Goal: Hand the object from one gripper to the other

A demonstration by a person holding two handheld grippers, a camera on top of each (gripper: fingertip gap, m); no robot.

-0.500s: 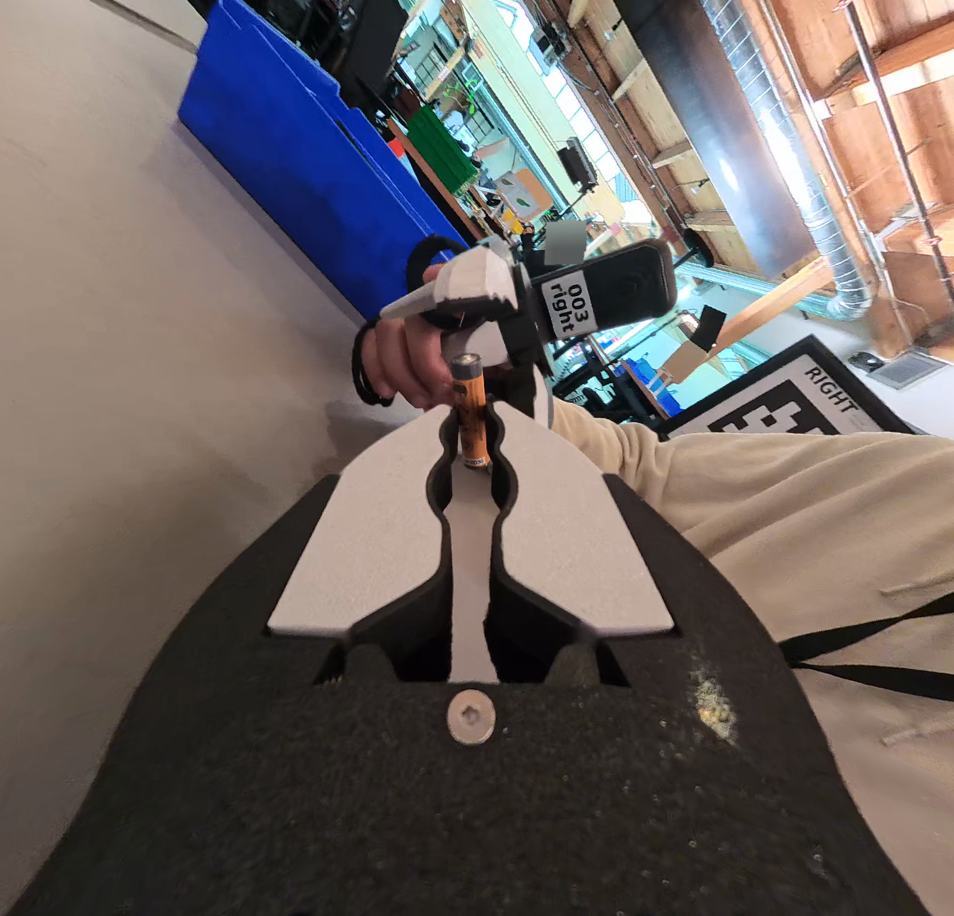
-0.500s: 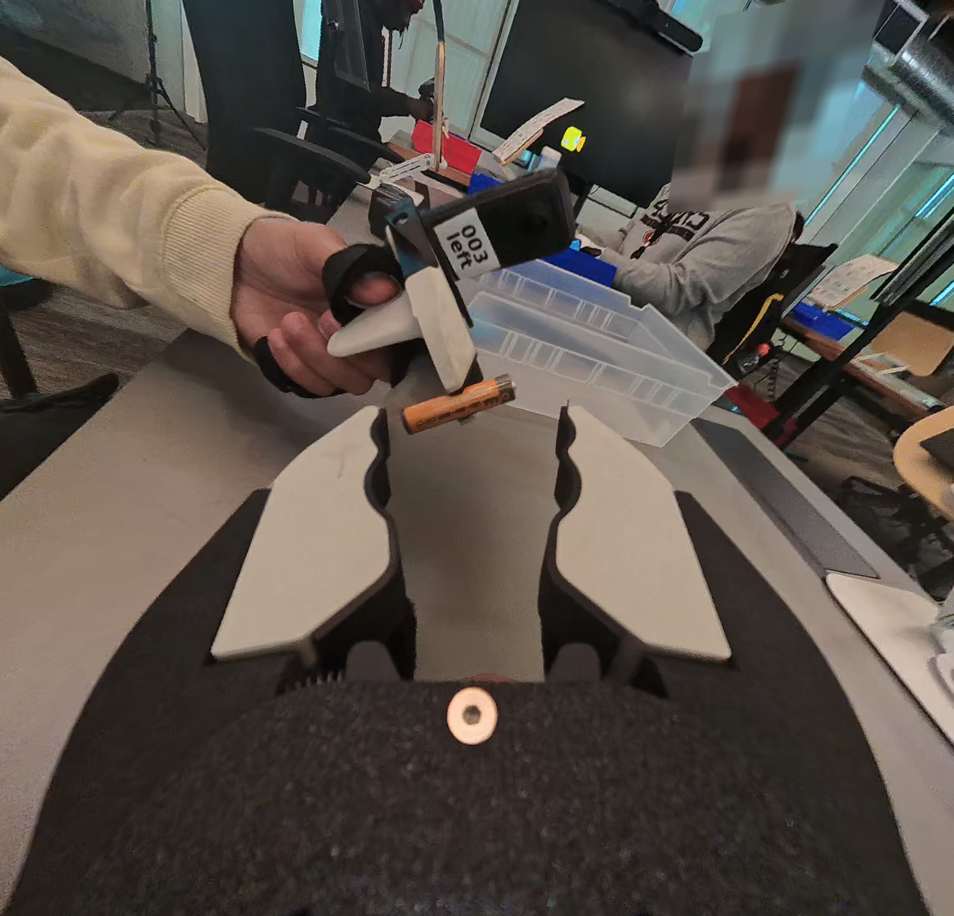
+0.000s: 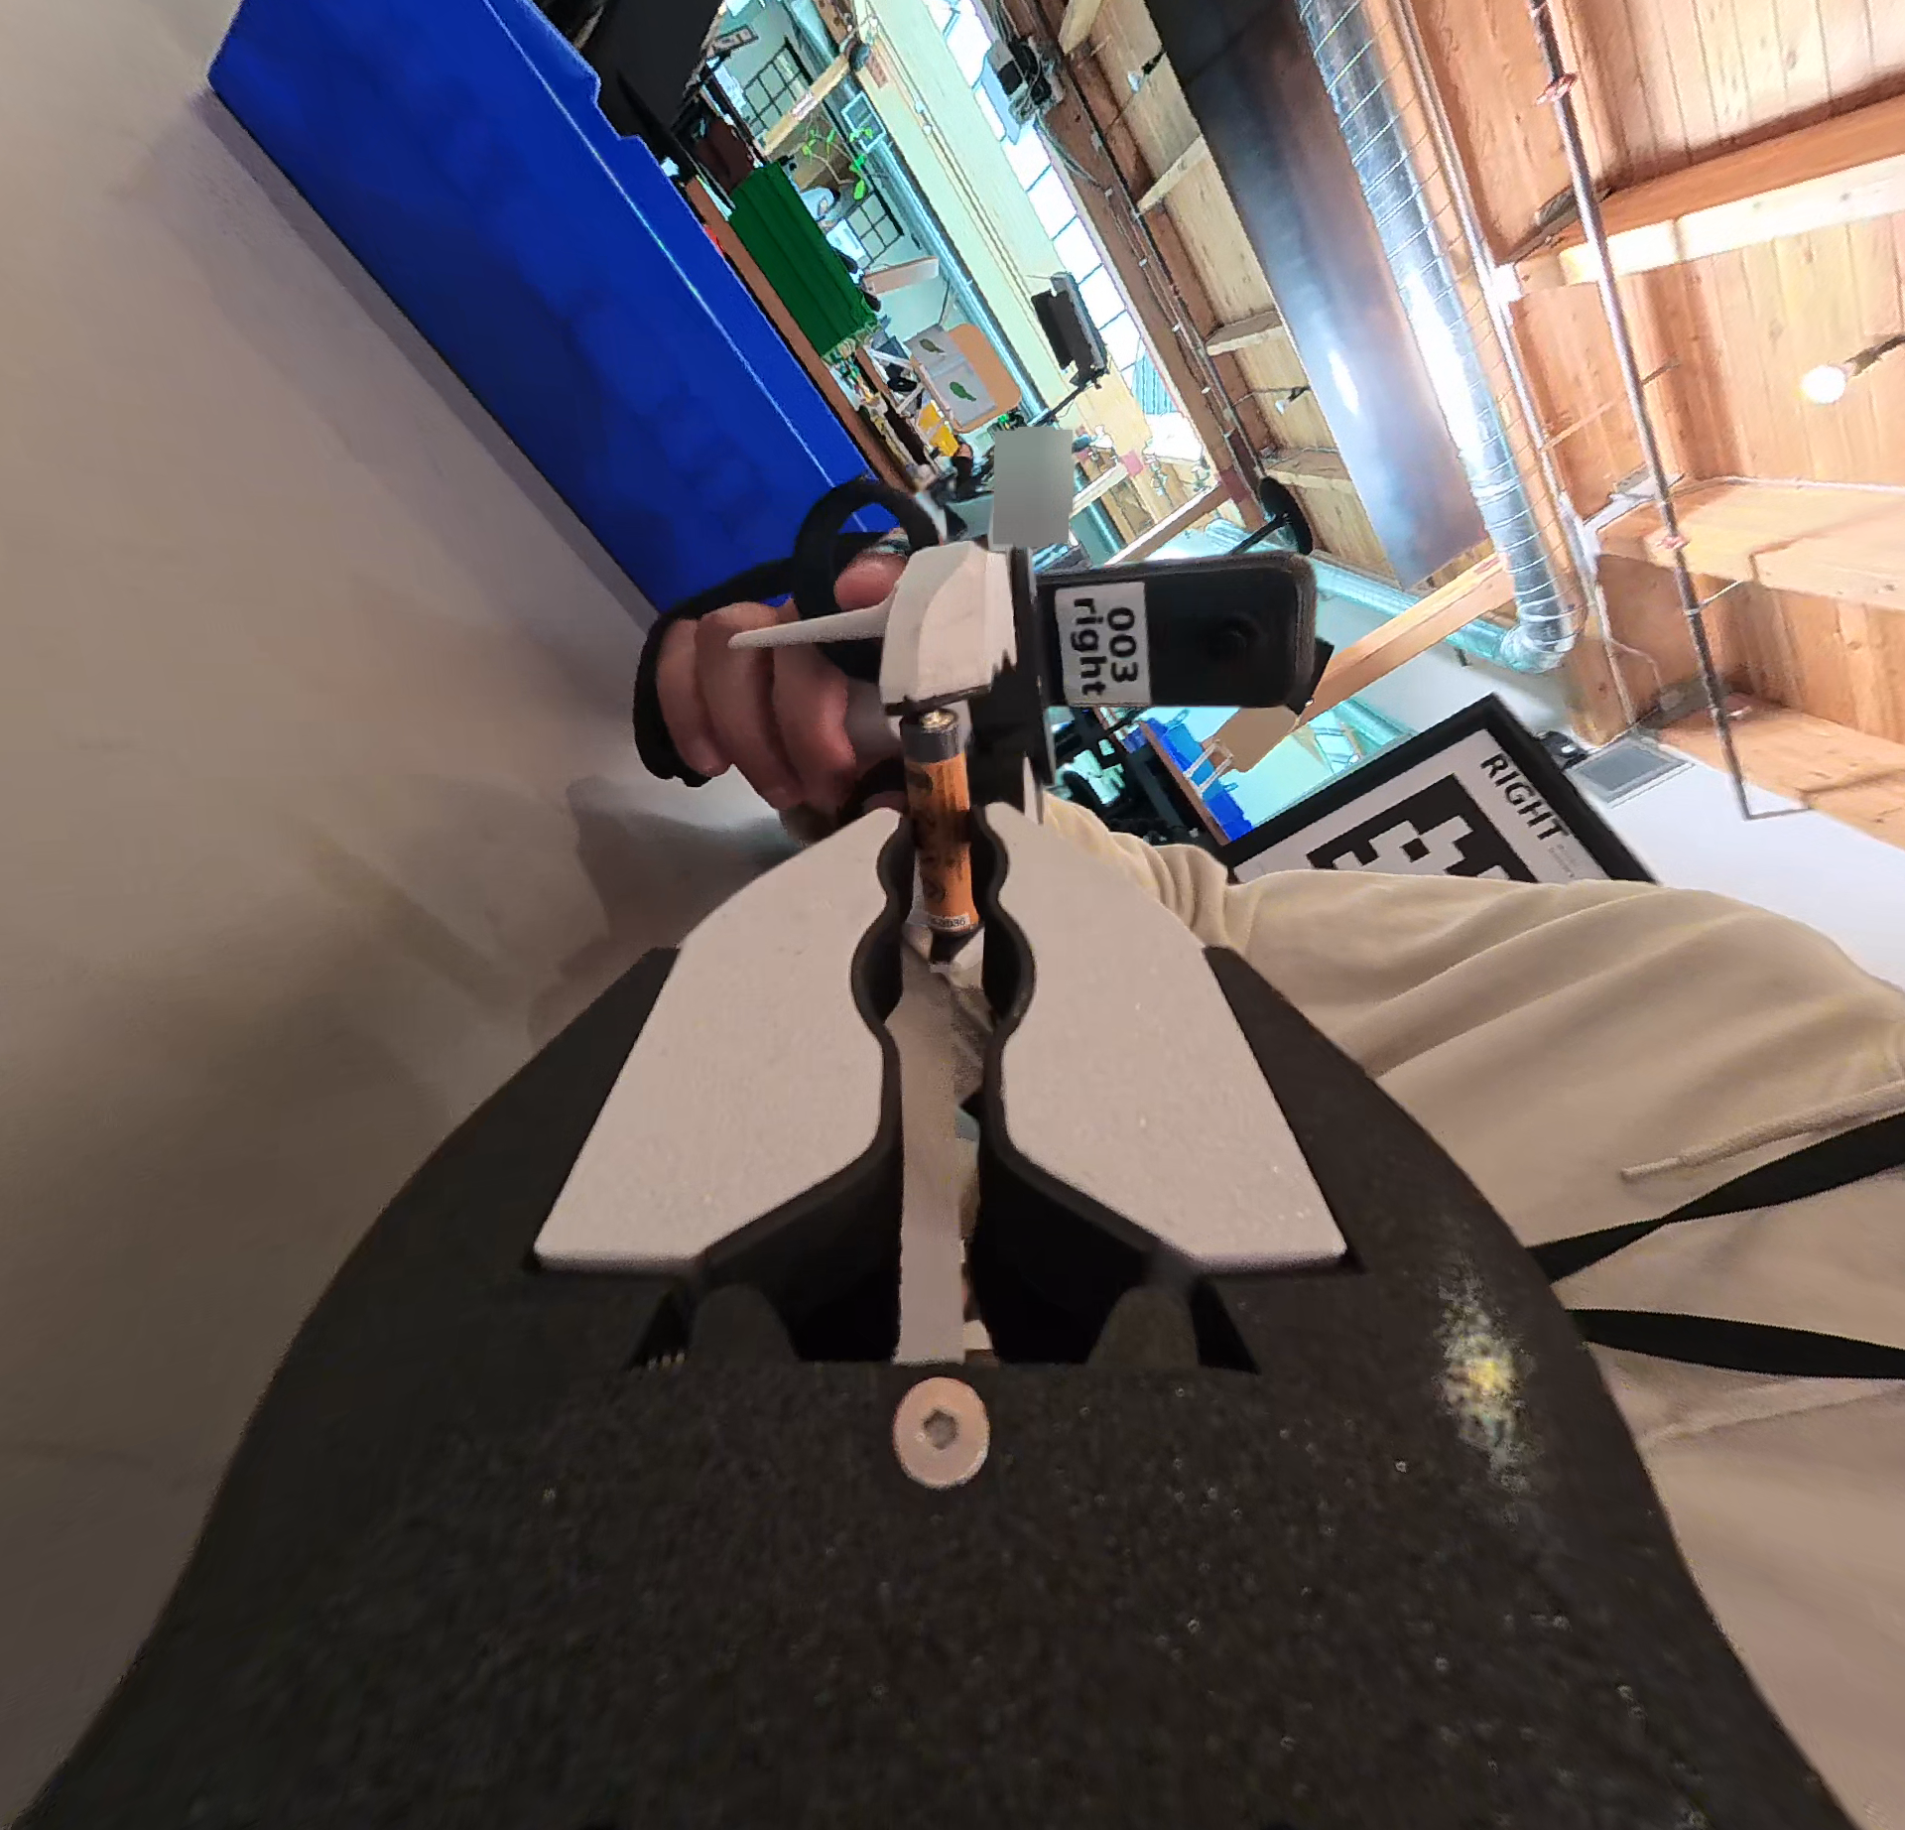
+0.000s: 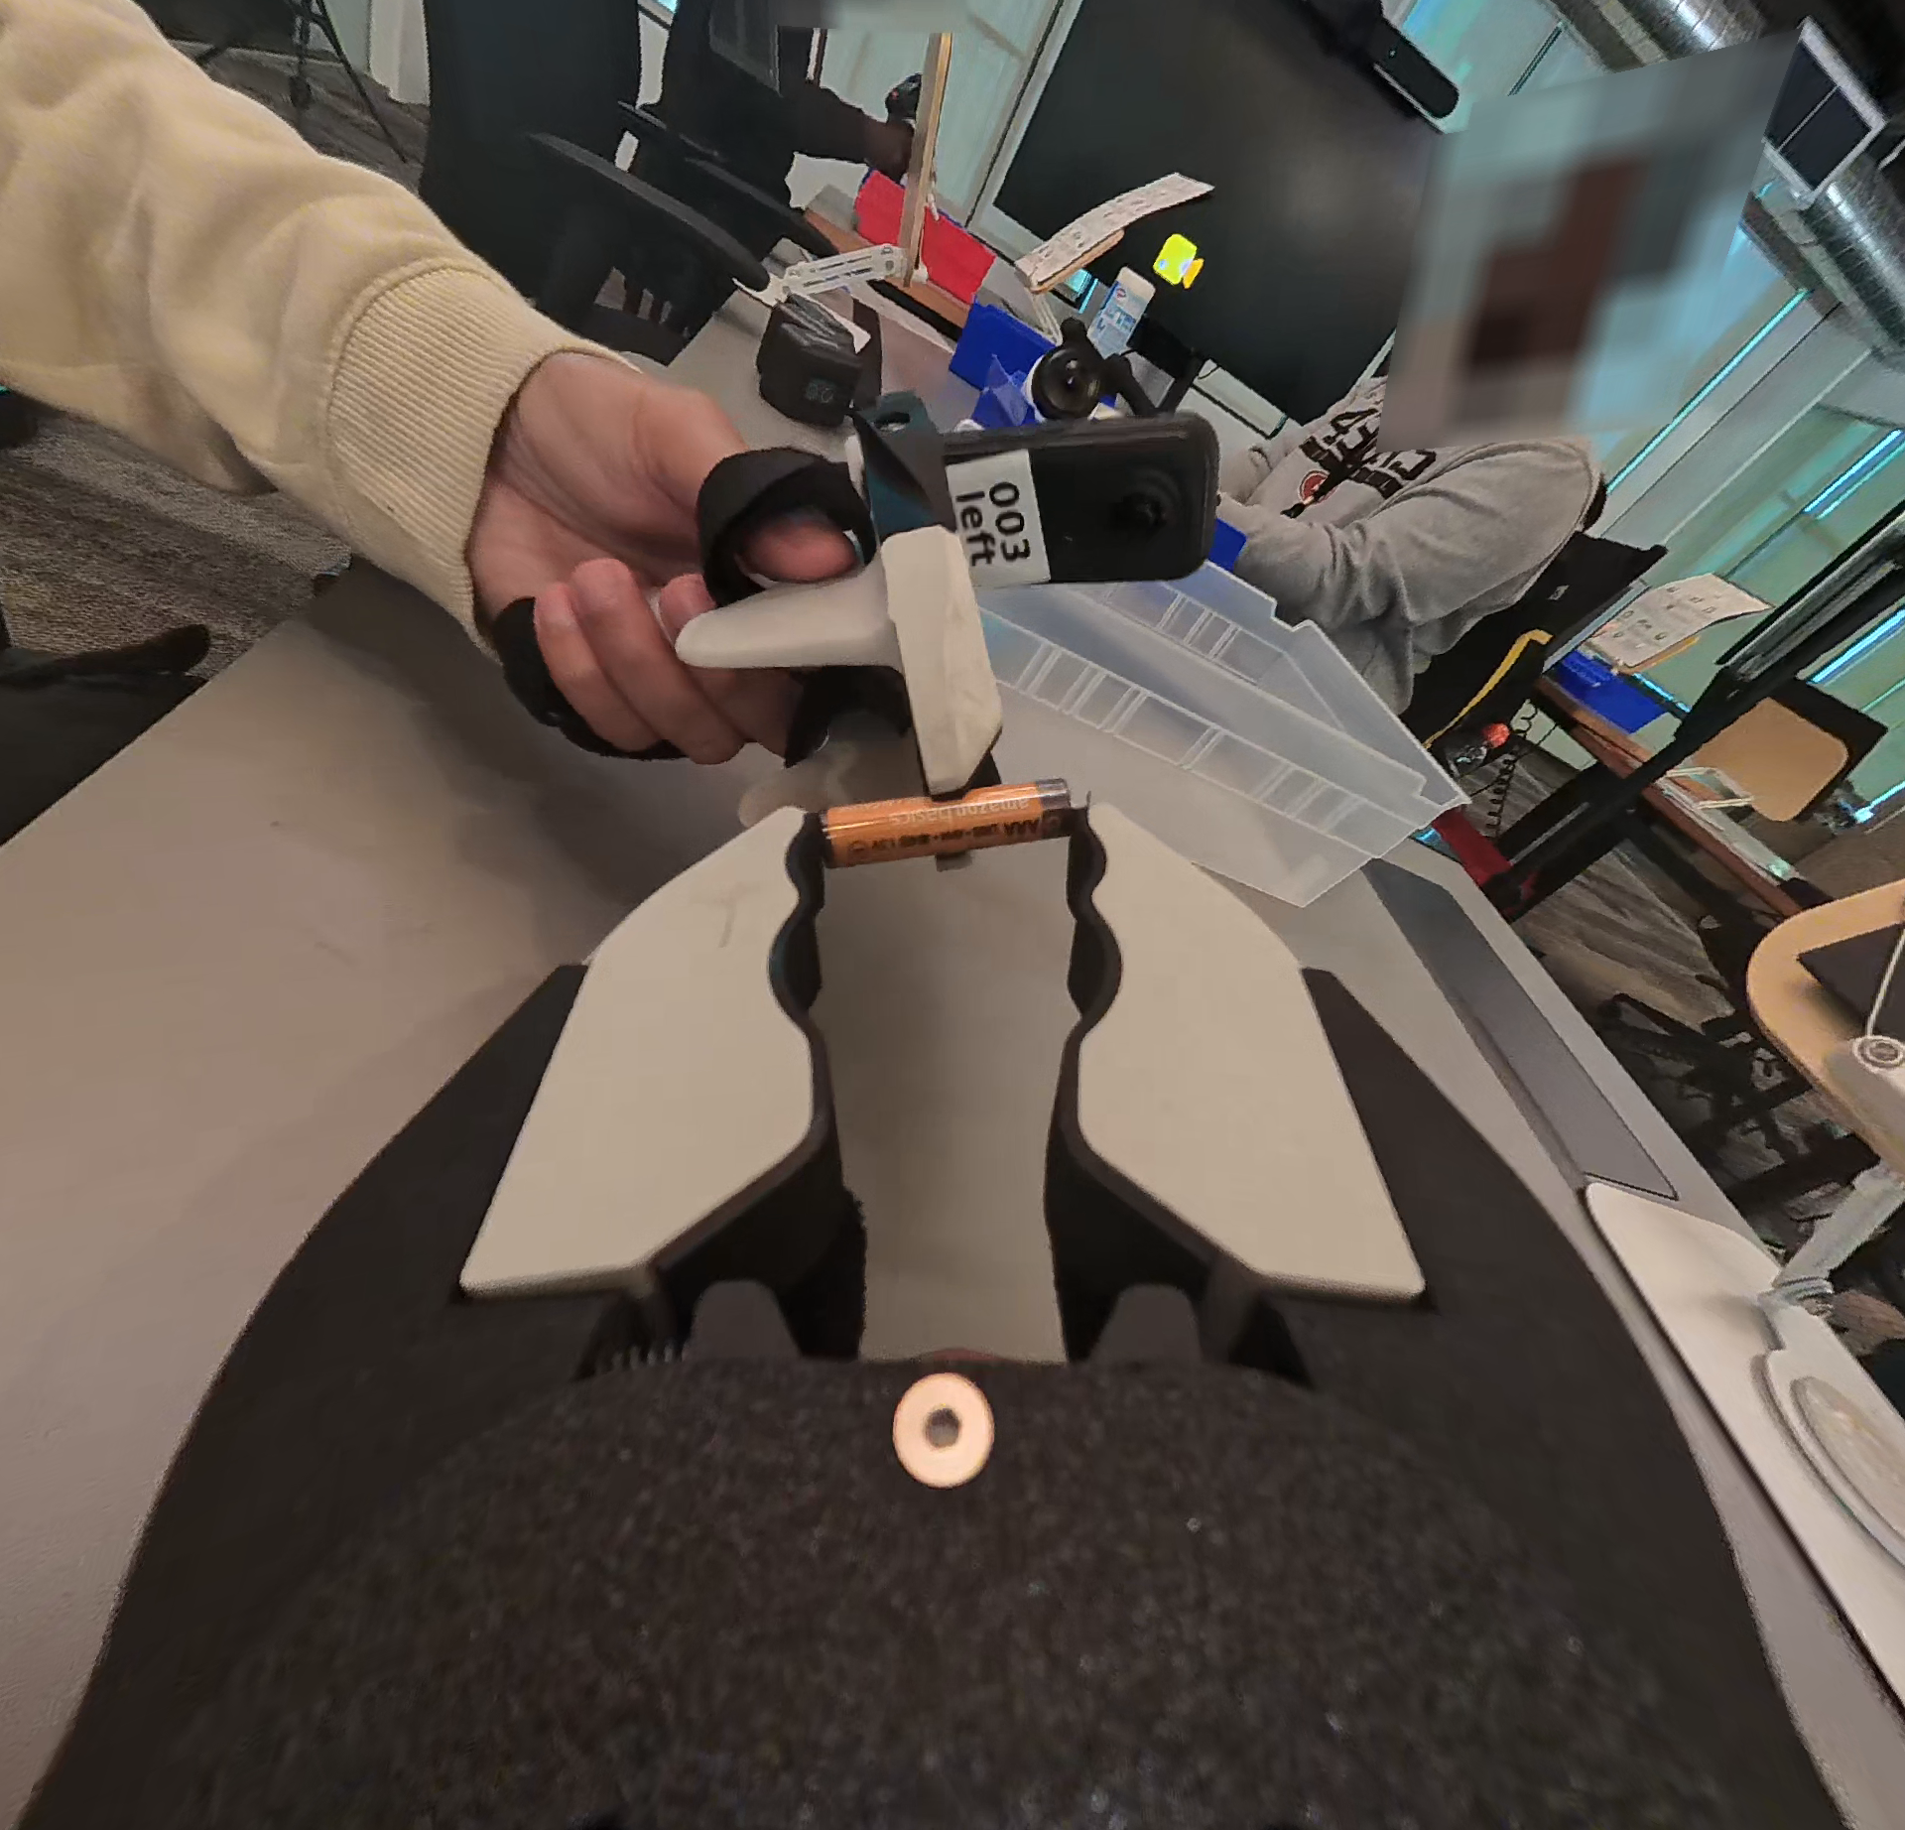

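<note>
An orange battery (image 3: 940, 832) is clamped across its middle by my left gripper (image 3: 940, 824), which is shut on it and holds it above the table. In the right wrist view the battery (image 4: 928, 824) lies crosswise between the fingertips of my right gripper (image 4: 943, 837). That gripper is open, and its tips sit right at the battery's two ends; I cannot tell whether they touch. The left gripper (image 4: 954, 796) comes down on the battery from above. In the left wrist view one finger of the right gripper (image 3: 938, 636) sits at the battery's top end.
A clear plastic bin (image 4: 1185, 708) stands on the grey table (image 4: 258, 904) just behind the grippers. A blue bin (image 3: 515, 265) stands at the table's far side. A seated person in a grey sweater (image 4: 1392, 543) is at the back right. A white plate (image 4: 1752, 1347) lies at the right edge. My left and right fingertips are right by each other.
The two grippers have come together, so the battery now lies level between the right gripper's fingertips. The right gripper's jaws have narrowed around it. The left gripper still holds the battery.
</note>
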